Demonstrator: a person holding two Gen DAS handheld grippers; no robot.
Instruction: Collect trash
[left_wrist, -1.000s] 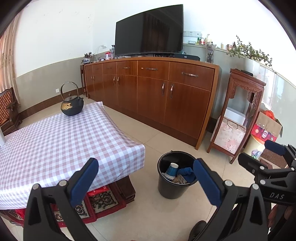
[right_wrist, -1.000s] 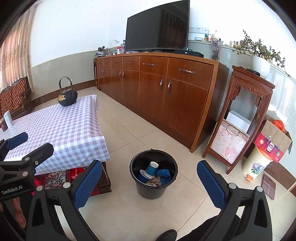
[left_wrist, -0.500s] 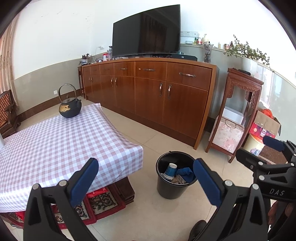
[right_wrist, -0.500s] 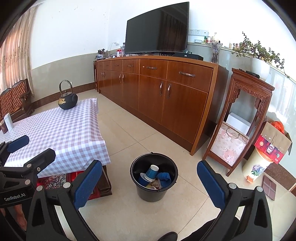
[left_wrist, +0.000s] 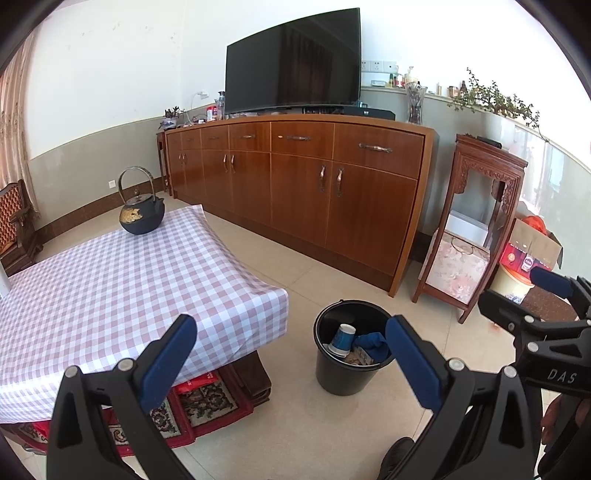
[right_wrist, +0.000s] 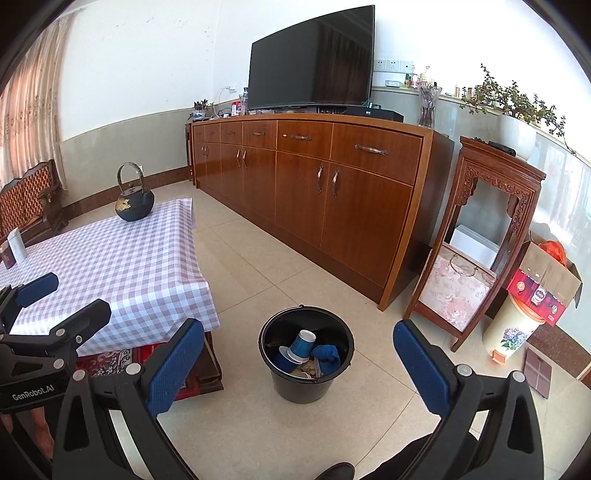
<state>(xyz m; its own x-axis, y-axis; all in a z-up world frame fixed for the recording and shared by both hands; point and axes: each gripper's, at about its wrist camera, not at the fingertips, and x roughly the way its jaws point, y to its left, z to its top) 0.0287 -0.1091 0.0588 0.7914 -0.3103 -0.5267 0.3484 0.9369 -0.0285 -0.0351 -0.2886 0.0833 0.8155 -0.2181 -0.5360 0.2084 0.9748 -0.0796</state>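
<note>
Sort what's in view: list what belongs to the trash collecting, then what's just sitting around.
Job: bucket, paper cups and blue cloth inside it, left gripper, right gripper, both with jaws open and empty.

Not the job: teapot, table, TV, cabinet, stand, cardboard box.

Long wooden sideboard, tiled floor.

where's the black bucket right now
The black bucket stands on the tiled floor, low centre in the right wrist view, between the checked table and the wooden sideboard.
</note>
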